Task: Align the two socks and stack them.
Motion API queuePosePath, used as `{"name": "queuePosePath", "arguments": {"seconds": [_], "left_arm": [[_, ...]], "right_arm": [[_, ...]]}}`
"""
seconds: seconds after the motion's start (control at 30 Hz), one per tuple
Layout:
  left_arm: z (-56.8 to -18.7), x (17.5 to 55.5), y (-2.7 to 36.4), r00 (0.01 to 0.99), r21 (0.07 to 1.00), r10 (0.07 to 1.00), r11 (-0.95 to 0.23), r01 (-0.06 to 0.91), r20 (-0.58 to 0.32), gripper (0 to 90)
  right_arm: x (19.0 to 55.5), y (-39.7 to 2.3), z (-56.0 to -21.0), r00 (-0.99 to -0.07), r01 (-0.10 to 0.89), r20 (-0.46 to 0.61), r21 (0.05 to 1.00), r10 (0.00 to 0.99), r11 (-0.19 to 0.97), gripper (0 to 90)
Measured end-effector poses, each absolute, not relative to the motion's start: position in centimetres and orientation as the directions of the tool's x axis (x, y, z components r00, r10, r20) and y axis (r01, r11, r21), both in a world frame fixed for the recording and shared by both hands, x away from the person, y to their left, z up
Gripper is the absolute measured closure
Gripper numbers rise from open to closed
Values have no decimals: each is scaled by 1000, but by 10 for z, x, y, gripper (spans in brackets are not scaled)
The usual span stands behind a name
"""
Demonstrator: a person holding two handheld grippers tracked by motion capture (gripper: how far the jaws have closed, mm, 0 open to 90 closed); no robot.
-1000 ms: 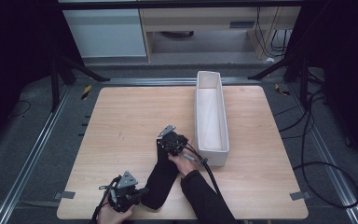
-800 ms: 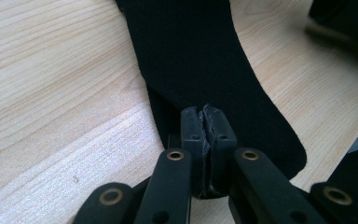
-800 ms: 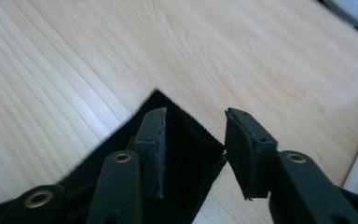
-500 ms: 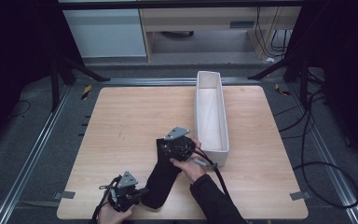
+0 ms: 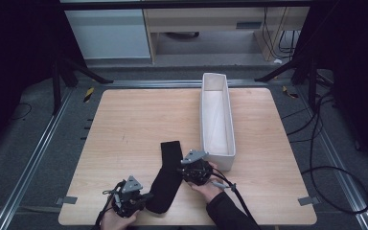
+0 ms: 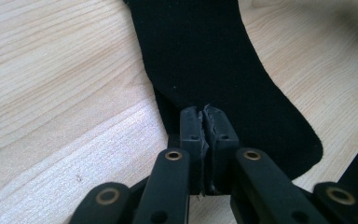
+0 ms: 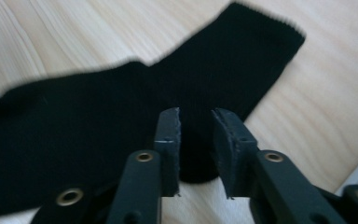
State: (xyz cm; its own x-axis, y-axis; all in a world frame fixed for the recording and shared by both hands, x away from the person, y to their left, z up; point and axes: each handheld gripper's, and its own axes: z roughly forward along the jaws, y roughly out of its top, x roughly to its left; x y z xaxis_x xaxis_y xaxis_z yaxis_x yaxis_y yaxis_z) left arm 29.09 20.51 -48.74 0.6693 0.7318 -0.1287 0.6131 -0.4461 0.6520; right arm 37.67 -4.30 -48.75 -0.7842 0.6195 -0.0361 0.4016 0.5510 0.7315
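Left gripper (image 6: 204,122): jaws pressed together on the edge of the black sock (image 6: 200,60), at its near end. Looks like a pinch to anchor the fabric, so the sock can't slide on the table (image 6: 51,93) while the other side gets worked.

Right gripper (image 7: 196,122): jaws apart by a modest gap, nothing between them. The sock (image 7: 121,135) lies flat under and beyond the tips, and the gripper sits over its heel bend. Probable read: lining up for a grab at mid-length.

High view: left gripper (image 5: 143,196) at the sock's (image 5: 168,172) near end by the table's front edge, right gripper (image 5: 186,168) just beside the sock's right edge about halfway up. The sock runs lengthwise away from the person, cuff end far, toe end near.

White bin (image 5: 216,120) stands just right of the sock, long axis parallel to it, open top, looks empty. The near end of the bin is close to the right hand (image 5: 208,184). Likely the drop target, hence the sock staged alongside.

One end clamped, one end free: suits a fold or a two-point lift. Can't tell which from here.
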Motion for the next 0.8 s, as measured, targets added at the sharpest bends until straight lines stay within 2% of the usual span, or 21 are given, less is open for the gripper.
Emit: {"name": "queuePosePath", "arguments": {"seconds": [0.13, 0.23, 0.33, 0.57, 0.8], "left_arm": [[-486, 290, 209, 642, 674, 760, -420, 607, -104, 707], [-484, 288, 212, 626, 690, 775, -408, 598, -84, 549], [-485, 284, 212, 626, 676, 777, -425, 602, -69, 443], [-490, 284, 209, 619, 622, 785, -500, 603, 30, 385], [-488, 291, 231, 556, 611, 828, -476, 633, 69, 383]], "right_arm": [[377, -45, -495, -785, 415, -36, 711, 619, 568, 789], [376, -45, -497, -786, 414, -36, 710, 617, 569, 793], [373, -46, -498, -785, 417, -29, 714, 619, 562, 791], [363, -45, -499, -784, 414, -25, 723, 621, 552, 757], [359, -32, -503, -786, 420, 17, 748, 617, 514, 713]]}}
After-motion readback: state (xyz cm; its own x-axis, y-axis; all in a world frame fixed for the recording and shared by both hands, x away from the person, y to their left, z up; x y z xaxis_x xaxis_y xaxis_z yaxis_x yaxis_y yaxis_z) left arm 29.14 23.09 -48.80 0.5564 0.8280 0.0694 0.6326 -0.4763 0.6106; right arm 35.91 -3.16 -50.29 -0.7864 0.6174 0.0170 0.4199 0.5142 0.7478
